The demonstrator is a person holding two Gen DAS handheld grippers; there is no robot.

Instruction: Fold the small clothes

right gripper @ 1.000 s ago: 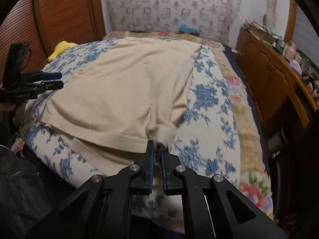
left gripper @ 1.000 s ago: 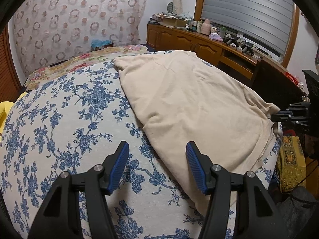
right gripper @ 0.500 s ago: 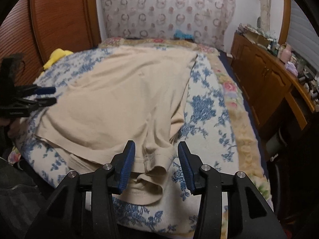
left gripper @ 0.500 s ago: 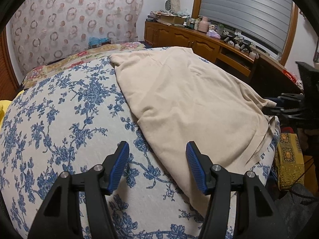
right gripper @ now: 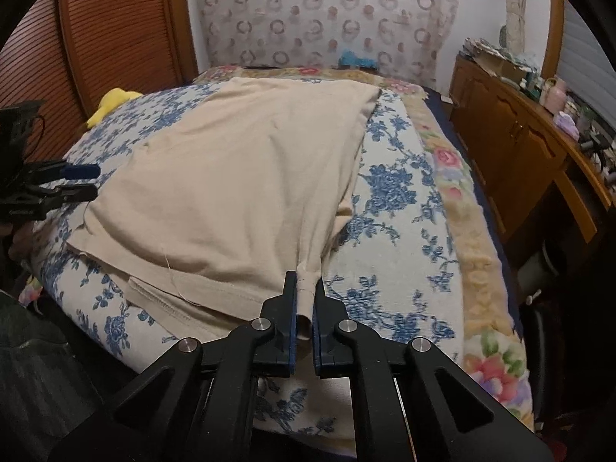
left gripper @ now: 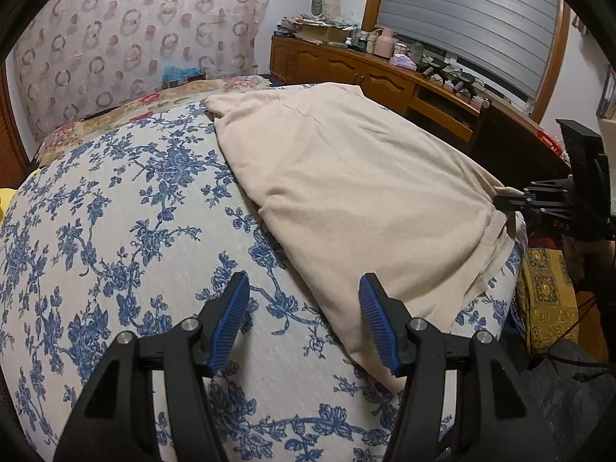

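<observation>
A beige garment (left gripper: 365,192) lies spread flat on the bed's blue-flowered cover (left gripper: 115,231). My left gripper (left gripper: 304,285) hangs open just above the cover at the garment's near edge, with nothing between its blue pads; its right finger (left gripper: 375,319) is over the cloth. In the right wrist view, my right gripper (right gripper: 306,281) is shut on a bunched corner of the beige garment (right gripper: 238,177) at the bed's near edge. The left gripper (right gripper: 82,181) shows at that view's left side, beside the garment's other corner. The right gripper (left gripper: 500,198) shows at the left wrist view's right side.
A wooden dresser (right gripper: 512,134) loaded with bottles and clutter runs along the bed's right side. A yellow item (right gripper: 111,104) lies near the slatted wooden panel (right gripper: 115,38) at the left. A yellow patterned cloth (left gripper: 546,292) sits below the bed's edge.
The right gripper opened over the garment's corner half a second ago and has now shut on it. The left gripper stays open in about the same place.
</observation>
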